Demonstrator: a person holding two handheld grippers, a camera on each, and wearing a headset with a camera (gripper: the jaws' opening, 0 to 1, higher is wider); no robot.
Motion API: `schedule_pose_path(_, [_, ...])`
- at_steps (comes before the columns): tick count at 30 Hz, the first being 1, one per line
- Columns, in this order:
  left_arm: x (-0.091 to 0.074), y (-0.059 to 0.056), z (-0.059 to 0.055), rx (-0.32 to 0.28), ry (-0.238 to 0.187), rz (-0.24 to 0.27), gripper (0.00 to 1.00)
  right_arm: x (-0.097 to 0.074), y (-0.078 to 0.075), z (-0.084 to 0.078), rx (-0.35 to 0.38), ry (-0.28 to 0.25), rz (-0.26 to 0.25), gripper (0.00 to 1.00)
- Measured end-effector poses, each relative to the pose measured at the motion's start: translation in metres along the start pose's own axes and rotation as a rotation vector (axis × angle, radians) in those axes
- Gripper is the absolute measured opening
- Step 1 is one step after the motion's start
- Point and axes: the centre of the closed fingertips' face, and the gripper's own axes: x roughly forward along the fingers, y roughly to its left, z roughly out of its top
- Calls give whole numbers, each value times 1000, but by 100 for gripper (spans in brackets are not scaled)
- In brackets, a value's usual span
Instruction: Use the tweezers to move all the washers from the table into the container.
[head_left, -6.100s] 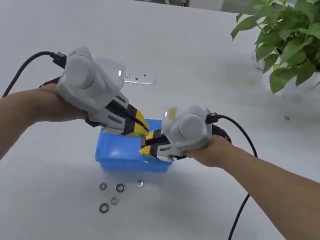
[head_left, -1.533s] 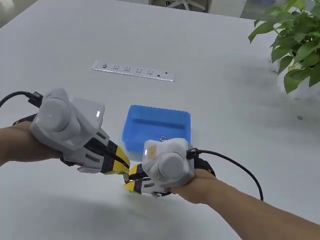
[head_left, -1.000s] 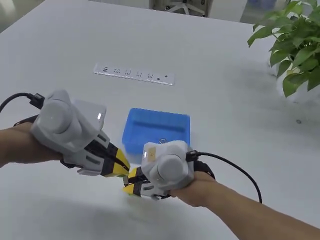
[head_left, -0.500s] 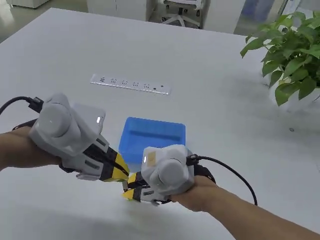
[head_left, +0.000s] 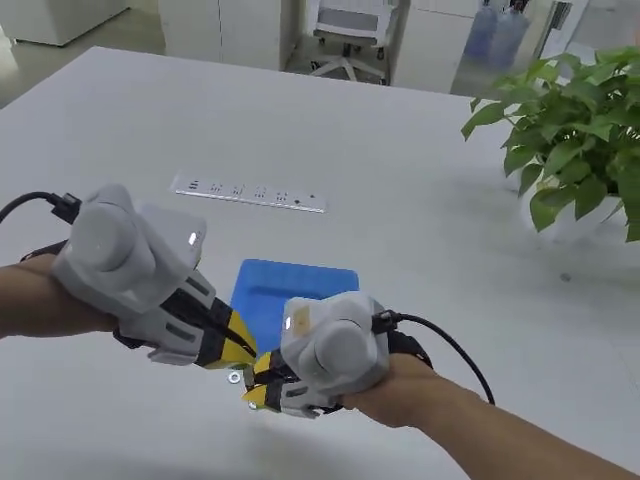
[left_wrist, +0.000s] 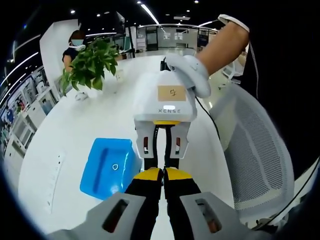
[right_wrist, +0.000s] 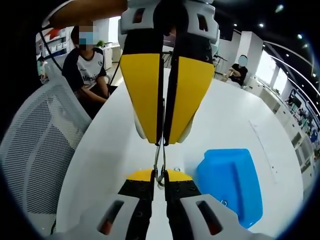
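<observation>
The two grippers meet nose to nose just in front of the blue container (head_left: 292, 290), off its 7 o'clock corner on the white table (head_left: 420, 210). The left gripper (head_left: 240, 347) is clamped on the slim steel tweezers (right_wrist: 160, 145). The right gripper (head_left: 262, 383) has its jaws pinched in around the tweezers' legs lower down. Whether the tips carry anything I can't make out. One washer (head_left: 234, 377) lies flat on the table just beside both grippers' tips, and another washer (left_wrist: 114, 167) sits inside the container. They look like thin, light, hard metal rings, likely slippery against steel tips. I'd judge the surest hold is across the ring's band, one tip through the hole, squeezed gently so it doesn't flick away.
</observation>
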Motion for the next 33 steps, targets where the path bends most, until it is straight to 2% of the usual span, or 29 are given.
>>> schedule_pose_path(9, [-6, 11, 13, 19, -12, 0, 6, -14, -14, 6, -3, -3, -29, 9])
schedule_pose_path(19, [-7, 29, 25, 48, -18, 9, 6, -26, -33, 7, -6, -3, -59, 9])
schedule_pose_path(26, [-8, 43, 29, 67, -10, 12, 6, -31, -48, 8, -2, -11, -80, 9])
schedule_pose_path(33, [-9, 56, 30, 65, -20, 12, 6, -31, -62, 8, 4, -19, -95, 9])
